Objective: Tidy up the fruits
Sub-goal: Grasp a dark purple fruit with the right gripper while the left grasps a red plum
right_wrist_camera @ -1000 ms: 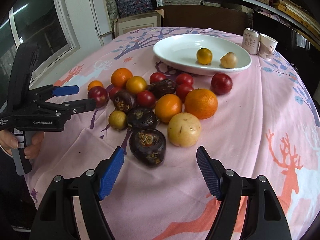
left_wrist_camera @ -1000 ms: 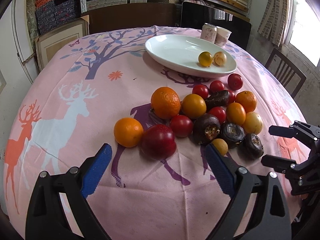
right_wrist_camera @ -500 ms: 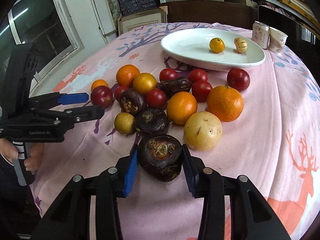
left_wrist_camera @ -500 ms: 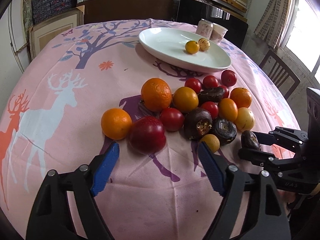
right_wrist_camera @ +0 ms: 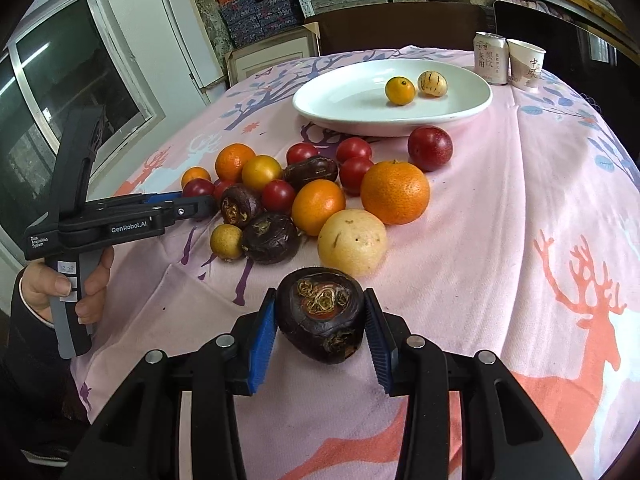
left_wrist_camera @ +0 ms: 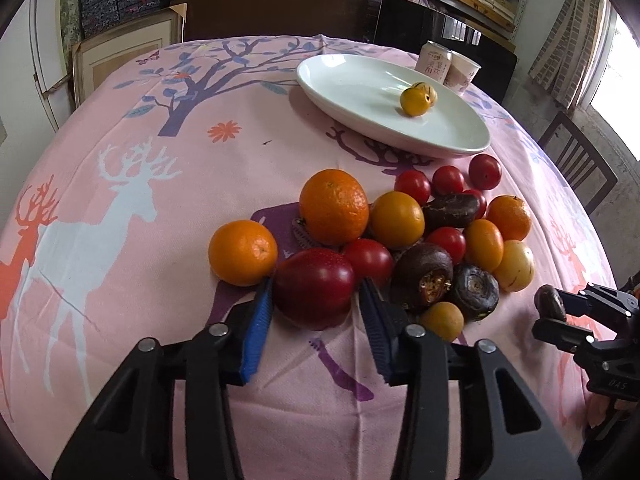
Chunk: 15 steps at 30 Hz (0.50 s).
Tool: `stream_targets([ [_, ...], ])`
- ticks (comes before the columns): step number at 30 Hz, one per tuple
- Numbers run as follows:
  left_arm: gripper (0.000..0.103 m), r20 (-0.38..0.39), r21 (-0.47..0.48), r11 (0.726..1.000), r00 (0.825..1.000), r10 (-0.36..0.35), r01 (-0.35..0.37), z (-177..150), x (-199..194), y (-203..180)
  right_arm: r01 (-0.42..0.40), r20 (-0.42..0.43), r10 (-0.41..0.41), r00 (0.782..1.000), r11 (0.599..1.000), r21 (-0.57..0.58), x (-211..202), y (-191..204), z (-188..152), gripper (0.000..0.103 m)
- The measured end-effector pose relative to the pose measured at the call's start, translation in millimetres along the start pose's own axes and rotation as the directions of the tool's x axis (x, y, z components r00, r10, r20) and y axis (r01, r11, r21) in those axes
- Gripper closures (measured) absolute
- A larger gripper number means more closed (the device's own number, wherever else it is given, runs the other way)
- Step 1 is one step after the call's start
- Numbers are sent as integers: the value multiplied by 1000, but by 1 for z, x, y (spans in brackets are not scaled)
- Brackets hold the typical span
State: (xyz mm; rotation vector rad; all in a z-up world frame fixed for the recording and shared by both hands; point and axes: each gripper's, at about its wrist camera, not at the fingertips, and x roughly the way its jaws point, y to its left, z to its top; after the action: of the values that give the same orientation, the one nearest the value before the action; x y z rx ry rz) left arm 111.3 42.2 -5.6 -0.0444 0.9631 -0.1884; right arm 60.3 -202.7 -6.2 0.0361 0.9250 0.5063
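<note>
A pile of oranges, red tomatoes, dark brown fruits and yellow fruits lies on the pink tablecloth. My left gripper [left_wrist_camera: 316,312] is closed around a dark red plum [left_wrist_camera: 314,286] at the near edge of the pile. My right gripper [right_wrist_camera: 320,330] is shut on a dark brown fruit [right_wrist_camera: 322,318] and holds it just off the pile; it also shows in the left wrist view [left_wrist_camera: 550,304]. A white plate [right_wrist_camera: 340,106] at the back holds a small orange fruit [right_wrist_camera: 400,90] and a striped pale fruit [right_wrist_camera: 432,84].
A drink can [right_wrist_camera: 490,58] and a paper cup [right_wrist_camera: 526,64] stand behind the plate. A chair [left_wrist_camera: 576,164] stands at the table's right edge. Shelves and boxes line the wall behind.
My left gripper moved forward and closed around the red plum. My right gripper closed on the dark brown fruit and drew it away from the pile.
</note>
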Motion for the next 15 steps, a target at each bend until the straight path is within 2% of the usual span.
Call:
stream_targets([
  [10,65,-6,-33,999,999,-41,41,-1,-5,5,-18,0,18,1000,1000,-7,-1,3,1,61],
  [15,65,74,38,996,994,-83,80,2,-39,-15,-12,86,12,996,1000,-1,-18,0,13,61],
])
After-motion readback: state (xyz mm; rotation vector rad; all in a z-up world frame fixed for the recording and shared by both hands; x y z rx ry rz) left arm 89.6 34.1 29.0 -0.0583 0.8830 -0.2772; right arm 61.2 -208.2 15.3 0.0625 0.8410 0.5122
